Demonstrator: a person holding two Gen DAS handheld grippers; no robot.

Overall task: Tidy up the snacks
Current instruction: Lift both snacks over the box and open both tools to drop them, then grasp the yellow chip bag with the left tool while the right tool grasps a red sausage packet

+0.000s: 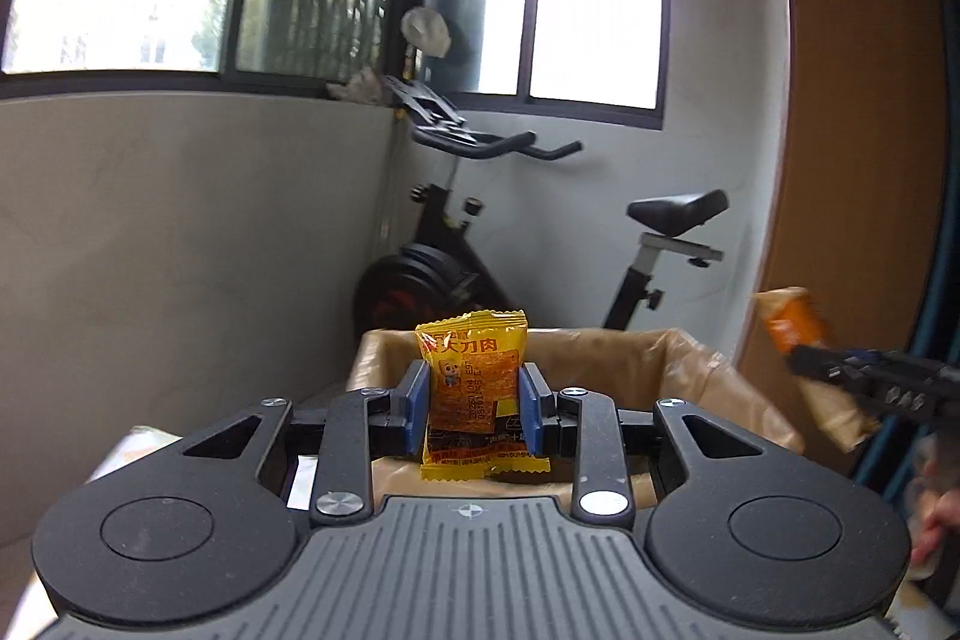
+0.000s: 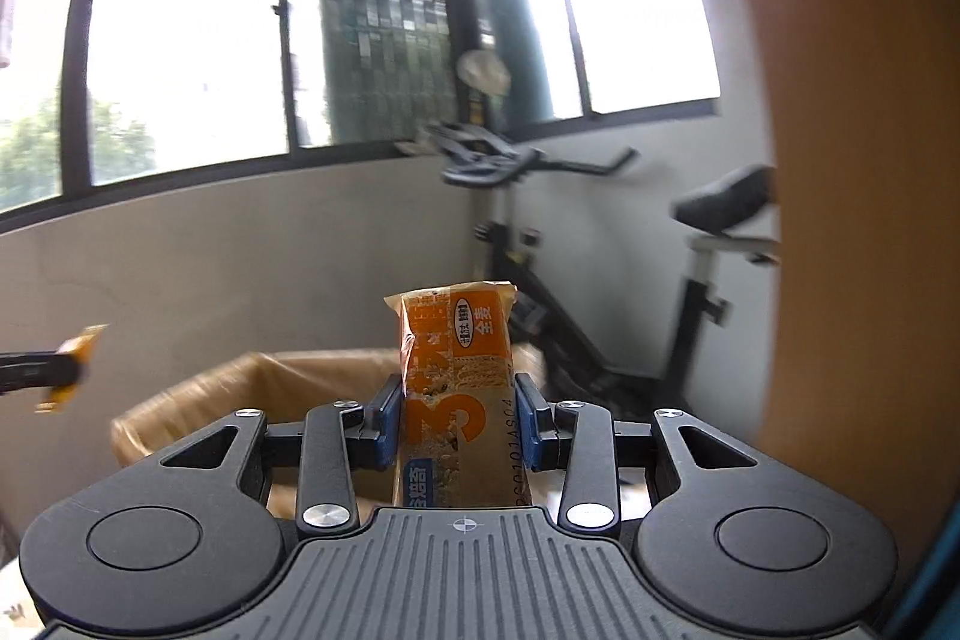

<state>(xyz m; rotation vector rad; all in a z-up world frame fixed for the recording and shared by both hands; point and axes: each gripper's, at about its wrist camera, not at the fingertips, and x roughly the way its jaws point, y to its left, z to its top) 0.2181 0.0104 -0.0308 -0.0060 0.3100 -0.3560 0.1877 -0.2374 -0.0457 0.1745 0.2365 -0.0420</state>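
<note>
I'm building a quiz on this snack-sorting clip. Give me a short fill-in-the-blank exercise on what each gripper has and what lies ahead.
1. The left gripper is shut on a ____ snack packet.
2. The right gripper grips an ____ snack bar.
3. Beyond both packets sits an open cardboard ____.
4. In the corner under the window stands an exercise ____.

Missing words: yellow; orange; box; bike
</note>
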